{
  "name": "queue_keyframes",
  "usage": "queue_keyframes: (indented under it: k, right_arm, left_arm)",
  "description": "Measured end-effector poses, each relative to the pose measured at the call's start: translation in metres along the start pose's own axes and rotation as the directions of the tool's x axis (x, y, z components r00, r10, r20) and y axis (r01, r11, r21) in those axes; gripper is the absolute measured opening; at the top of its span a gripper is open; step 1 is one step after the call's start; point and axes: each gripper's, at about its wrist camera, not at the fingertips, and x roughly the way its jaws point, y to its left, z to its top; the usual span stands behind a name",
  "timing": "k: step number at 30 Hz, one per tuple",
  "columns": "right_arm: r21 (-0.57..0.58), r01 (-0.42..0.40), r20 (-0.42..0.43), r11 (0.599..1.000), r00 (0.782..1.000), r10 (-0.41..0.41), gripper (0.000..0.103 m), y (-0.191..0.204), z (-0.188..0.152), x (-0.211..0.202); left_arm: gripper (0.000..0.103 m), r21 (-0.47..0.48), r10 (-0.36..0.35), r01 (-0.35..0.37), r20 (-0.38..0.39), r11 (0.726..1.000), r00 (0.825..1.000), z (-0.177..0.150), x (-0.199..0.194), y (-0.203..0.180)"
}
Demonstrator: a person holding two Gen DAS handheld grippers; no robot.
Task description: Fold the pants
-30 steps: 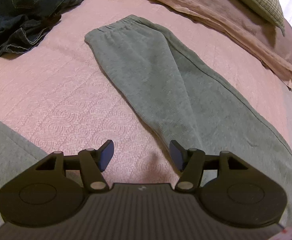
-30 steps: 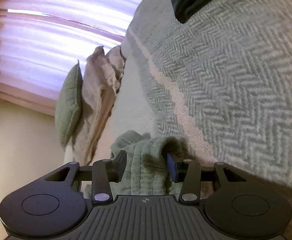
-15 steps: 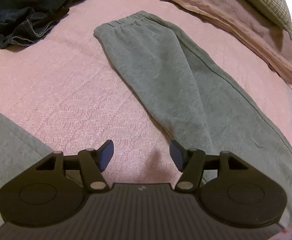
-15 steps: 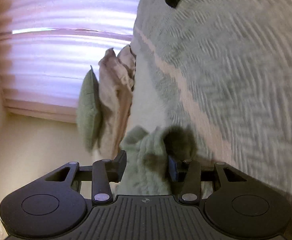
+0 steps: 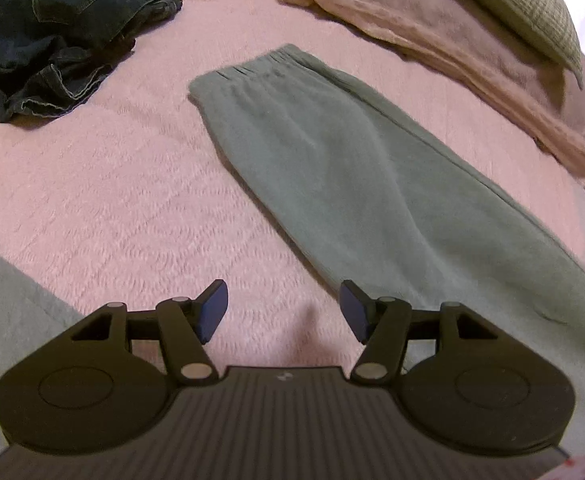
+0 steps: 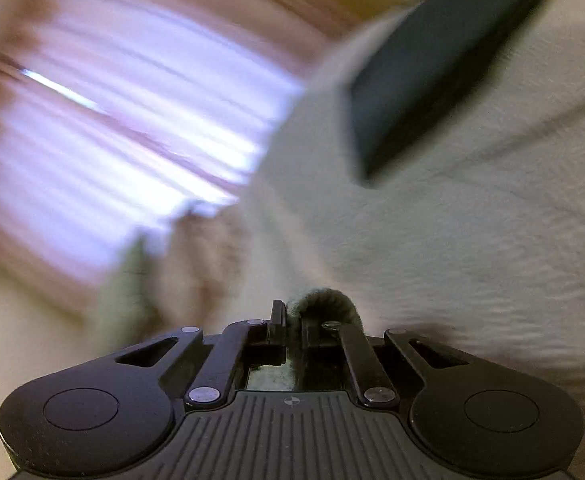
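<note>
Left gripper [image 5: 283, 310] spread wide above pink bedspread [image 5: 92, 200], green pants [image 5: 352, 176] at one o'clock; right gripper [image 6: 292, 322] pinching pants fold [image 6: 324, 300].

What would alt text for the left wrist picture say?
Green sweatpants lie flat on a pink bedspread, waistband at the far end. The open left gripper hovers beside them, holding nothing. Dark jeans lie crumpled far left.
</note>
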Motion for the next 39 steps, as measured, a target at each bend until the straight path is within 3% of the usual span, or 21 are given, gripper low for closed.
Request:
queue_keyframes:
  k: [2, 4, 6, 8, 12, 19, 20, 21, 22, 23, 25, 27, 29, 30, 32, 33, 35, 36, 38, 39]
  right_arm:
    - [0.071, 0.148, -0.129, 0.986, 0.982, -0.139, 0.006, -0.028, -0.006, 0.032]
    - [0.175, 0.145, -0.114, 0.974, 0.985, -0.126, 0.013, -0.03, -0.004, 0.033]
    - [0.223, 0.125, -0.112, 0.967, 0.988, -0.102, 0.046, -0.022, -0.001, 0.023]
    - [0.184, 0.145, -0.078, 0.972, 0.988, -0.133, 0.056, -0.007, 0.0, 0.0]
    - [0.157, 0.297, -0.024, 0.942, 0.955, -0.297, 0.056, 0.01, -0.009, -0.046]
    - [0.32, 0.447, 0.07, 0.836, 0.868, -0.491, 0.056, 0.025, -0.067, -0.116]
    - [0.346, 0.452, 0.087, 0.822, 0.857, -0.508, 0.056, 0.028, -0.076, -0.121]
    - [0.37, 0.457, 0.1, 0.809, 0.846, -0.524, 0.056, 0.033, -0.085, -0.123]
    - [0.385, 0.458, 0.108, 0.801, 0.84, -0.532, 0.056, 0.034, -0.093, -0.132]
    - [0.399, 0.464, 0.114, 0.791, 0.831, -0.545, 0.056, 0.036, -0.102, -0.135]
    - [0.407, 0.479, 0.114, 0.778, 0.818, -0.564, 0.056, 0.038, -0.112, -0.142]
    - [0.399, 0.498, 0.109, 0.769, 0.808, -0.58, 0.056, 0.044, -0.122, -0.148]
    - [0.377, 0.513, 0.104, 0.772, 0.804, -0.585, 0.056, 0.049, -0.13, -0.152]
    - [0.367, 0.517, 0.103, 0.773, 0.803, -0.587, 0.056, 0.051, -0.133, -0.152]
    - [0.361, 0.529, 0.092, 0.768, 0.799, -0.594, 0.056, 0.05, -0.14, -0.158]
    - [0.366, 0.535, 0.082, 0.762, 0.797, -0.599, 0.056, 0.049, -0.143, -0.161]
    - [0.385, 0.536, 0.079, 0.751, 0.792, -0.605, 0.056, 0.047, -0.151, -0.174]
    - [0.396, 0.528, 0.084, 0.751, 0.794, -0.602, 0.056, 0.045, -0.154, -0.182]
    - [0.411, 0.52, 0.092, 0.749, 0.794, -0.601, 0.056, 0.042, -0.159, -0.195]
    - [0.416, 0.52, 0.093, 0.746, 0.792, -0.603, 0.056, 0.04, -0.16, -0.2]
  left_arm:
    - [0.057, -0.018, 0.0, 0.0, -0.01, 1.0, 1.0, 0.002, 0.007, 0.003]
    - [0.057, -0.029, -0.006, 0.005, -0.023, 1.0, 1.0, 0.006, 0.013, 0.006]
    - [0.059, -0.011, -0.014, 0.014, -0.013, 1.0, 1.0, 0.014, 0.015, 0.011]
    - [0.059, -0.007, 0.001, -0.001, -0.005, 1.0, 1.0, 0.025, 0.021, 0.019]
    - [0.059, -0.073, 0.015, -0.014, 0.015, 0.997, 1.0, 0.059, 0.043, 0.048]
    - [0.059, -0.223, -0.001, 0.012, 0.052, 0.975, 0.999, 0.116, 0.109, 0.094]
    - [0.055, -0.233, -0.01, 0.024, 0.058, 0.972, 0.998, 0.122, 0.119, 0.098]
    - [0.044, -0.222, -0.018, 0.034, 0.075, 0.974, 0.997, 0.128, 0.126, 0.098]
    - [0.013, -0.179, -0.048, 0.067, 0.108, 0.982, 0.993, 0.136, 0.129, 0.095]
    - [0.013, -0.142, -0.062, 0.079, 0.116, 0.987, 0.991, 0.144, 0.128, 0.091]
    - [0.011, -0.063, -0.105, 0.121, 0.217, 0.991, 0.971, 0.158, 0.113, 0.081]
    - [0.011, 0.07, -0.199, 0.186, 0.351, 0.98, 0.915, 0.174, 0.087, 0.07]
    - [0.014, 0.196, -0.251, 0.181, 0.429, 0.964, 0.868, 0.185, 0.077, 0.062]
    - [0.014, 0.239, -0.232, 0.139, 0.426, 0.961, 0.875, 0.188, 0.087, 0.06]
    - [0.016, 0.279, -0.141, 0.053, 0.308, 0.959, 0.941, 0.188, 0.126, 0.06]
    - [0.017, 0.307, -0.106, 0.021, 0.264, 0.951, 0.959, 0.18, 0.14, 0.061]
    - [0.02, 0.31, -0.057, -0.023, 0.248, 0.951, 0.967, 0.16, 0.146, 0.067]
    - [0.021, 0.264, -0.055, -0.012, 0.243, 0.964, 0.968, 0.152, 0.143, 0.076]
    - [0.036, 0.154, -0.038, 0.003, 0.228, 0.988, 0.973, 0.147, 0.133, 0.091]
    - [0.035, 0.105, -0.021, -0.002, 0.213, 0.994, 0.977, 0.148, 0.128, 0.1]
